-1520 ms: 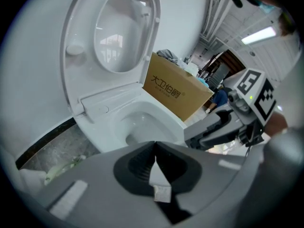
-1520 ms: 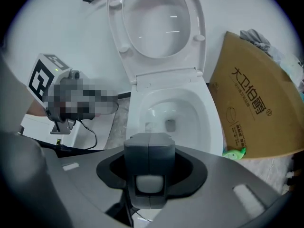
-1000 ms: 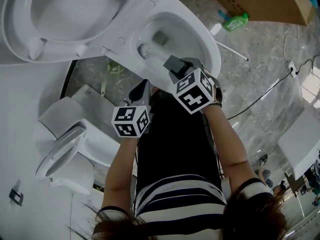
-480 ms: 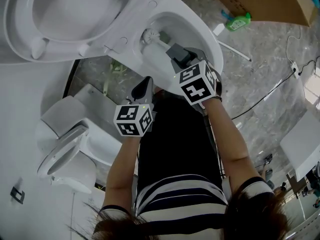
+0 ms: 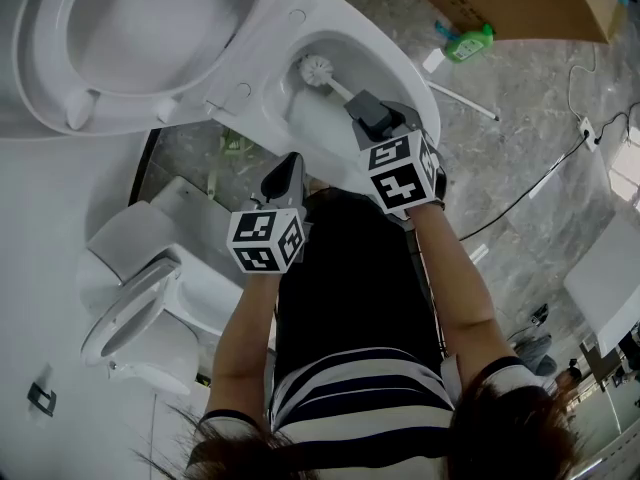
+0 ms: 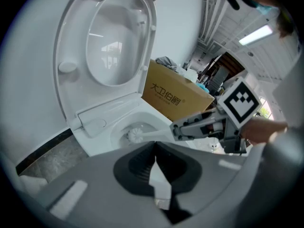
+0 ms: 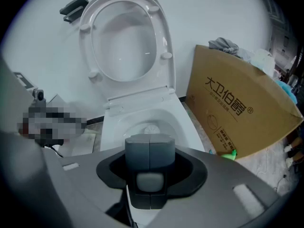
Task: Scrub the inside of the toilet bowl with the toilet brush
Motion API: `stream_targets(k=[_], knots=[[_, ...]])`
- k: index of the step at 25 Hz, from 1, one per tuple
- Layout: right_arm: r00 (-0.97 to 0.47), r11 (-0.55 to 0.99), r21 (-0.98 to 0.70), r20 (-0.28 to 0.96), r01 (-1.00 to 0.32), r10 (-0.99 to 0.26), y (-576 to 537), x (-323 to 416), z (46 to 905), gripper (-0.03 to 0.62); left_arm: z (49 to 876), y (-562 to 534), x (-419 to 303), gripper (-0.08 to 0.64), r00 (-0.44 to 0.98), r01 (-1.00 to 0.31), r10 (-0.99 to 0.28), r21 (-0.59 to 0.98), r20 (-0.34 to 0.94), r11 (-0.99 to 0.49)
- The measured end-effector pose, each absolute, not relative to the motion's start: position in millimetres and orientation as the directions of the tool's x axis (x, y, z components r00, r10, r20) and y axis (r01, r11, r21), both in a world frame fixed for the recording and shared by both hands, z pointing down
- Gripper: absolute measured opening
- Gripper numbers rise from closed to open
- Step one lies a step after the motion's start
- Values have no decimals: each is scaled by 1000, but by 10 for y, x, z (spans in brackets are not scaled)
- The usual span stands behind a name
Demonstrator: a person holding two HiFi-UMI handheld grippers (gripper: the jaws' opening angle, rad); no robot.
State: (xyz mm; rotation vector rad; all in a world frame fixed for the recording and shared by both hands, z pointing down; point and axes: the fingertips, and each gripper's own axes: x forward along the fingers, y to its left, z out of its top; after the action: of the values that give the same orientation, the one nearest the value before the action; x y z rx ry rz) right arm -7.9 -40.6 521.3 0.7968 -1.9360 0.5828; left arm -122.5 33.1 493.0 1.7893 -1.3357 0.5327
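- The toilet brush (image 5: pixel 340 86) is inside the toilet bowl (image 5: pixel 412 86); its round white bristle head (image 5: pixel 318 68) lies against the inner wall on the hinge side, below the raised seat and lid (image 5: pixel 140 18); the slim shaft slopes back up to us.
- Our right gripper (image 5: pixel 368 116) is clamped on the upper end of the handle; in the right gripper view the jaws stand tight together around a grey grip end, with the bristle head (image 7: pixel 151 128) showing beyond them in the bowl.
- Our left gripper (image 5: pixel 286 176) hangs near the bowl's front edge, apart from the brush; its jaws meet and carry nothing.
- We judge the brush light, with a stiff plastic shaft and springy bristles; the handle looks smooth, so it may twist or slide in the jaws once wet.
- The handle end is the proper hold; it keeps the gripper clear of the bowl, yet the long shaft gives leverage, so hard sideways pressure could pivot the brush in the grip.
- The porcelain is hard and slick; we expect the bristles to skate unless pressed firmly.
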Motion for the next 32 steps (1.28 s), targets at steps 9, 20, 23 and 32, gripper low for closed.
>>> stream_targets(k=[9, 20, 23, 32], knots=[[-331, 625, -75, 893, -777, -304, -216, 253, 4978, 176, 4704, 215, -1121, 0, 368, -924, -591, 353, 718, -146], [-333, 581, -90, 885, -809, -327, 18, 416, 4484, 176, 4306, 241, -1092, 0, 371, -927, -593, 327, 715, -185], [-338, 576, -92, 879, -812, -336, 89, 458, 4359, 176, 4182, 261, -1070, 0, 369, -928, -598, 322, 712, -190], [-337, 553, -113, 885, -826, -322, 357, 517, 4054, 176, 3898, 381, -1019, 0, 384, -923, -600, 312, 702, -225]])
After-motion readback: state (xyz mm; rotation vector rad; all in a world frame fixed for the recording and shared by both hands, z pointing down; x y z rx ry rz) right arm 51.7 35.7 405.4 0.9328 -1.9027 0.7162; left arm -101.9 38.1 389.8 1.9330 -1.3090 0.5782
